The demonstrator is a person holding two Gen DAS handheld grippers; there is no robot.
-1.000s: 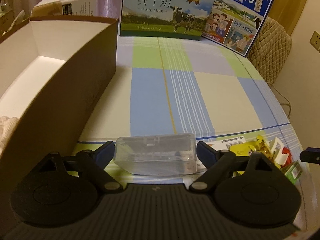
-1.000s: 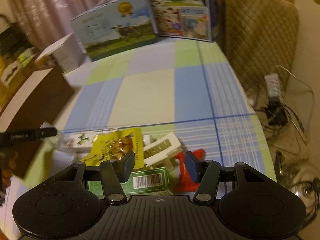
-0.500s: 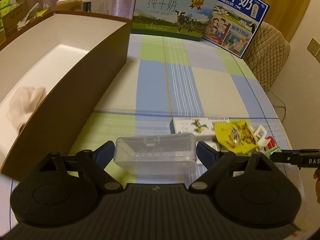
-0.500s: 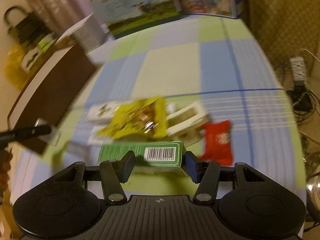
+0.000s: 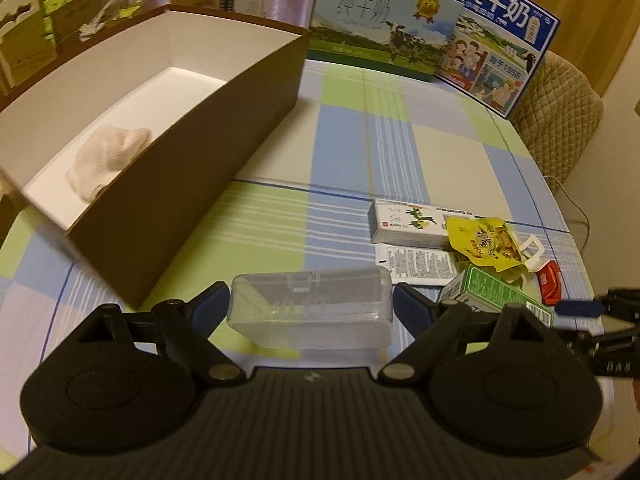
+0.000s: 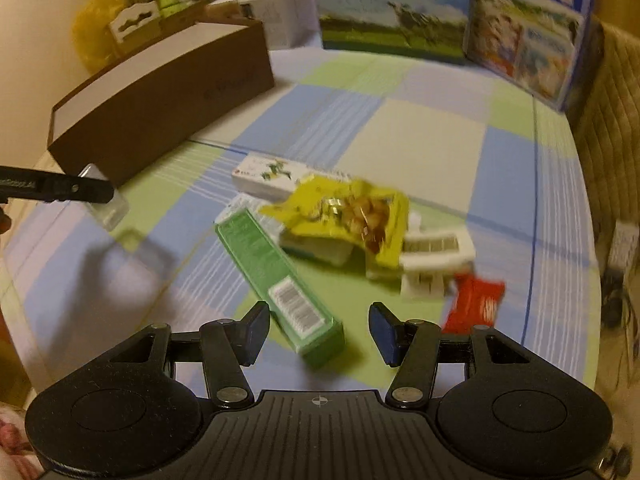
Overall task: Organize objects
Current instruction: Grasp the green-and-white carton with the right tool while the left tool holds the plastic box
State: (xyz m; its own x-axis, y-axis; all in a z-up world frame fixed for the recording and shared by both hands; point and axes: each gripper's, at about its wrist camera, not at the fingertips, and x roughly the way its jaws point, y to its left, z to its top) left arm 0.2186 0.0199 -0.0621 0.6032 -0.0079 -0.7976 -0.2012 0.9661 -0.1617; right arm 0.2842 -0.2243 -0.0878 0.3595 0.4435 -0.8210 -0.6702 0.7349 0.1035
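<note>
Left gripper (image 5: 311, 307) clamps a clear plastic case (image 5: 310, 312) beside the brown storage box (image 5: 208, 168) holding one cloth (image 5: 108, 160); right gripper (image 6: 318, 330) spread above a green carton (image 6: 276, 280), clutter unsorted.

Two big printed milk cartons (image 5: 386, 36) and (image 5: 502, 36) stand side by side at the far end of the checked blue-green tablecloth (image 5: 400, 152). A quilted beige chair back (image 5: 560, 108) sits right behind it, curtains further back.
</note>
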